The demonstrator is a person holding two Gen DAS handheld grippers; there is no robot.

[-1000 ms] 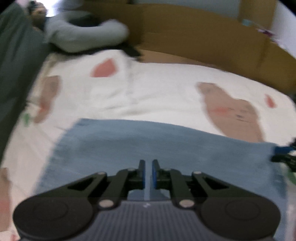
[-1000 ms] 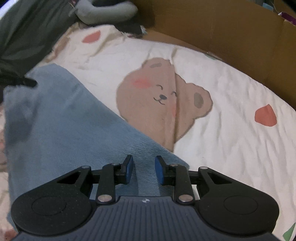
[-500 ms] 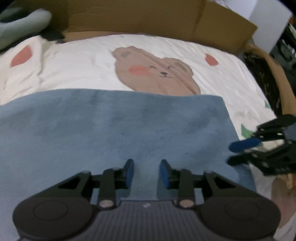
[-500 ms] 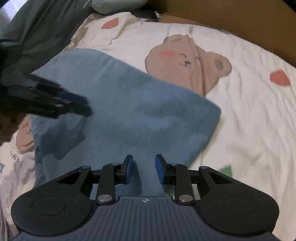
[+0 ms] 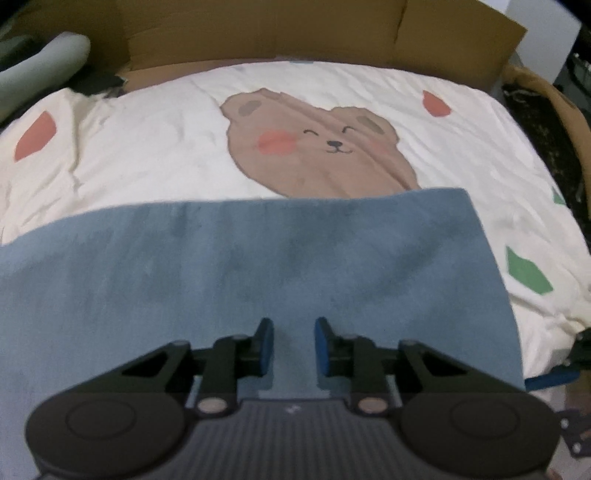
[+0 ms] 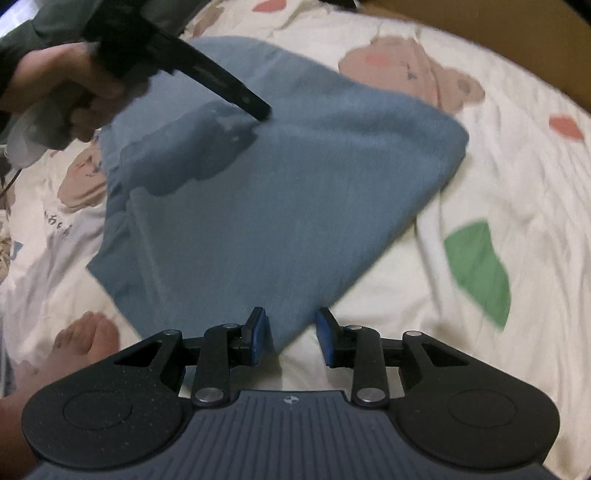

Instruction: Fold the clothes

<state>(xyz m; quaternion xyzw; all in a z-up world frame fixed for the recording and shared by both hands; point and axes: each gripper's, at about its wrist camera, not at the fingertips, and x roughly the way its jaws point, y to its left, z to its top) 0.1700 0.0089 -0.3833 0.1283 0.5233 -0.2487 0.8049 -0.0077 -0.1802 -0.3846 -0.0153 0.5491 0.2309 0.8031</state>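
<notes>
A blue cloth [image 5: 280, 258] lies folded flat on a cream bed sheet [image 5: 147, 155] printed with bears. My left gripper [image 5: 291, 325] points down over the cloth's middle. Its jaws stand apart and are closing, with only the flat cloth surface beneath them. In the right wrist view a person's hand [image 6: 62, 96] holds that gripper, and its dark fingers [image 6: 229, 86] touch the cloth [image 6: 295, 192] at the far left. My right gripper [image 6: 290, 314] is open over the cloth's near corner, which lies between its blue pads without being pinched. One of its blue fingers [image 5: 550, 377] shows at the right edge of the left wrist view.
Brown cardboard walls [image 5: 258, 29] stand along the bed's far side. A grey pillow [image 5: 44, 62] lies at the far left. Dark clutter [image 5: 546, 122] sits beyond the right edge of the bed. A bare foot [image 6: 85, 339] rests on the sheet beside my right gripper.
The left gripper's jaws, shut a second ago, now stand apart, and it has swung right over the cloth. The right gripper has slid back to the cloth's near corner.
</notes>
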